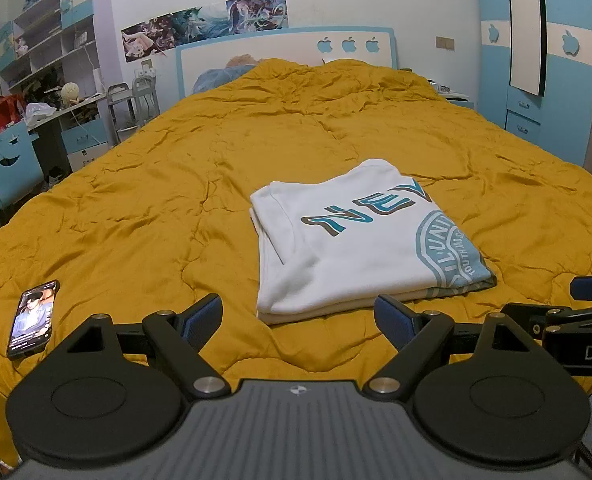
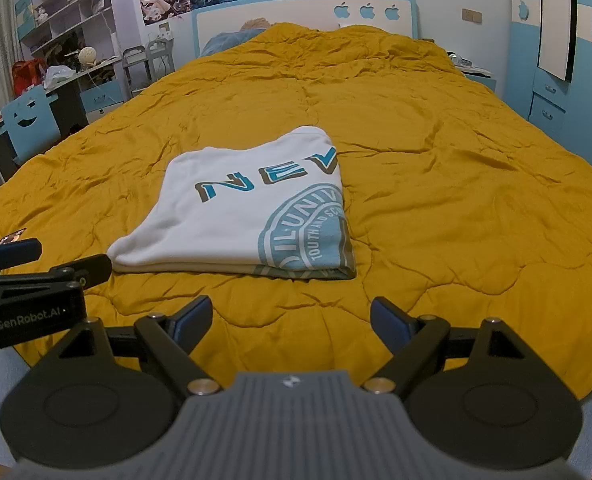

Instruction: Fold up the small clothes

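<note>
A white T-shirt (image 1: 352, 240) with blue lettering and a round blue print lies folded into a flat rectangle on the mustard-yellow quilt (image 1: 176, 184); it also shows in the right wrist view (image 2: 240, 216). My left gripper (image 1: 298, 318) is open and empty, held just short of the shirt's near edge. My right gripper (image 2: 290, 320) is open and empty, a little in front of the shirt's near edge. Each gripper shows at the edge of the other's view: the right gripper (image 1: 576, 312) beside the left, the left gripper (image 2: 36, 264) beside the right.
A phone (image 1: 34, 318) with a lit screen lies on the quilt at the near left. A blue and white headboard (image 1: 288, 52) stands at the far end. A desk with shelves (image 1: 44, 92) is on the left, a blue wardrobe (image 1: 544, 60) on the right.
</note>
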Available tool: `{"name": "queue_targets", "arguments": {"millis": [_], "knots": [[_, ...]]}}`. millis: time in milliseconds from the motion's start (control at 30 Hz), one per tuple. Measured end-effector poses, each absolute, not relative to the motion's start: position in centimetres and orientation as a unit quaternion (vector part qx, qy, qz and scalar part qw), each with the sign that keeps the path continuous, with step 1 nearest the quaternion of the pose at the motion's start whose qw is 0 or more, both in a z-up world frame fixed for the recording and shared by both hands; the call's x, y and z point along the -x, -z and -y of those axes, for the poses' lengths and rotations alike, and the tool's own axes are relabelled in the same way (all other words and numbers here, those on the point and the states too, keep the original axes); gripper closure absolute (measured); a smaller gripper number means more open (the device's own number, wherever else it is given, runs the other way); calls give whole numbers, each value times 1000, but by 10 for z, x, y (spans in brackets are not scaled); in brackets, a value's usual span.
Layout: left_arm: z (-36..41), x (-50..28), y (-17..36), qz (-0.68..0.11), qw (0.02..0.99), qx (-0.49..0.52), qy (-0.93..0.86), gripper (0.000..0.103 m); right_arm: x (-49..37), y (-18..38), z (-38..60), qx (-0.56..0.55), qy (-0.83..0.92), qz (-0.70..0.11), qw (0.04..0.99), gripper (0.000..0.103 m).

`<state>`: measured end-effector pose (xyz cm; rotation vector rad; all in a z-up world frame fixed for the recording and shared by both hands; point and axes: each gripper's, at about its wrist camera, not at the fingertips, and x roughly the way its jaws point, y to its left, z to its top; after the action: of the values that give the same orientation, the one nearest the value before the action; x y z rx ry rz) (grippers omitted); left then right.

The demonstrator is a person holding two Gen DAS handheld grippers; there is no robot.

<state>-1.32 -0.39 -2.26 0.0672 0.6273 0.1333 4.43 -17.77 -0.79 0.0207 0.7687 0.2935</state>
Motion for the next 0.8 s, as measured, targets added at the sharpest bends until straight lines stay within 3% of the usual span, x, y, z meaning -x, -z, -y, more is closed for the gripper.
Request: {"name": "queue_targets", "arguments": {"millis": [800], "knots": [[5,13,23,-309,948,-33,-63,3,-47,8,181,-7,-146,-377,915,21]]}}
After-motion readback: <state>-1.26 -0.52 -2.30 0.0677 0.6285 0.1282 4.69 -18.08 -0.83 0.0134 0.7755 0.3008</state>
